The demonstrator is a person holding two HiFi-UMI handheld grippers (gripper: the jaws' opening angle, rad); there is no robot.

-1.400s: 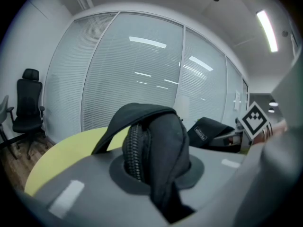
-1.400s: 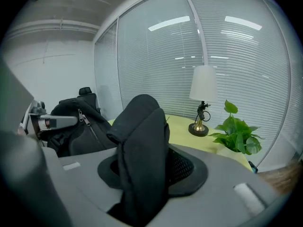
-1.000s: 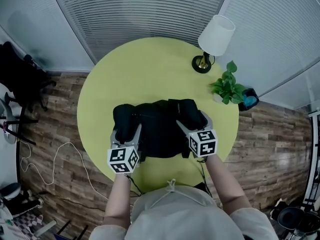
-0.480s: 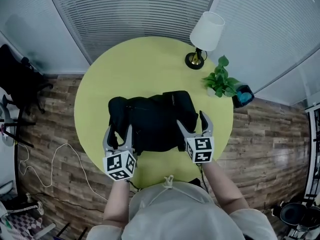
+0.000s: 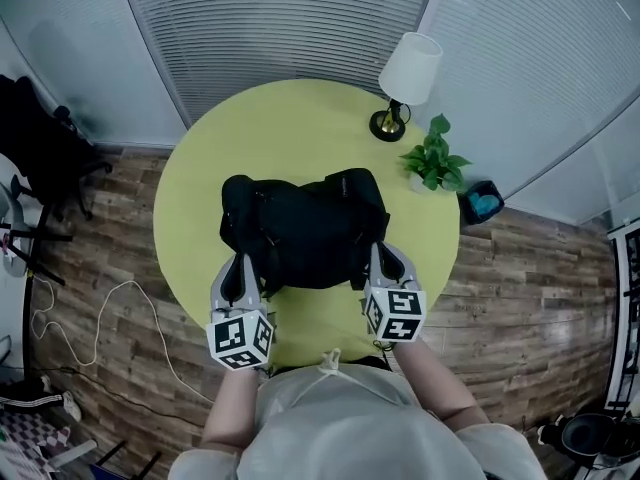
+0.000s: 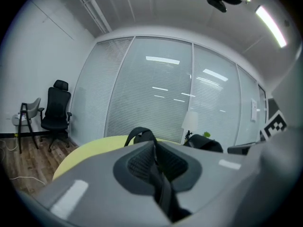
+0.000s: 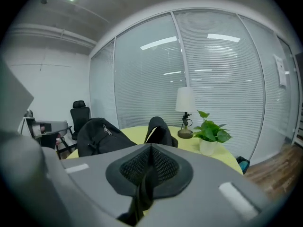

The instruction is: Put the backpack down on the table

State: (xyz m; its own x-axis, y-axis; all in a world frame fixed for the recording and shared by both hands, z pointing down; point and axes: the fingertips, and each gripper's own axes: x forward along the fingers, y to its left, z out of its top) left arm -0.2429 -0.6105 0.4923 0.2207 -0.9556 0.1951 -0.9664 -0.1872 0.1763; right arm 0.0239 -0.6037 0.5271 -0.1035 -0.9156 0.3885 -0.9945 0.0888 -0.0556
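Observation:
A black backpack lies flat on the round yellow-green table. My left gripper is at the bag's near left edge, its jaws closing with a black strap pinched between the pads. At the near right edge my right gripper is shut on another black strap. In the left gripper view the bag's top handle rises just beyond my left gripper. In the right gripper view the bag's body bulks up behind my right gripper.
A white-shaded lamp and a potted plant stand at the table's far right. A blue-lined bin sits on the floor beside them. A black office chair stands at left, and a white cable lies on the wood floor.
Both grippers stood open over the backpack. They have drawn back to its near edge and shut, each on a strap. The backpack still lies in the same place.

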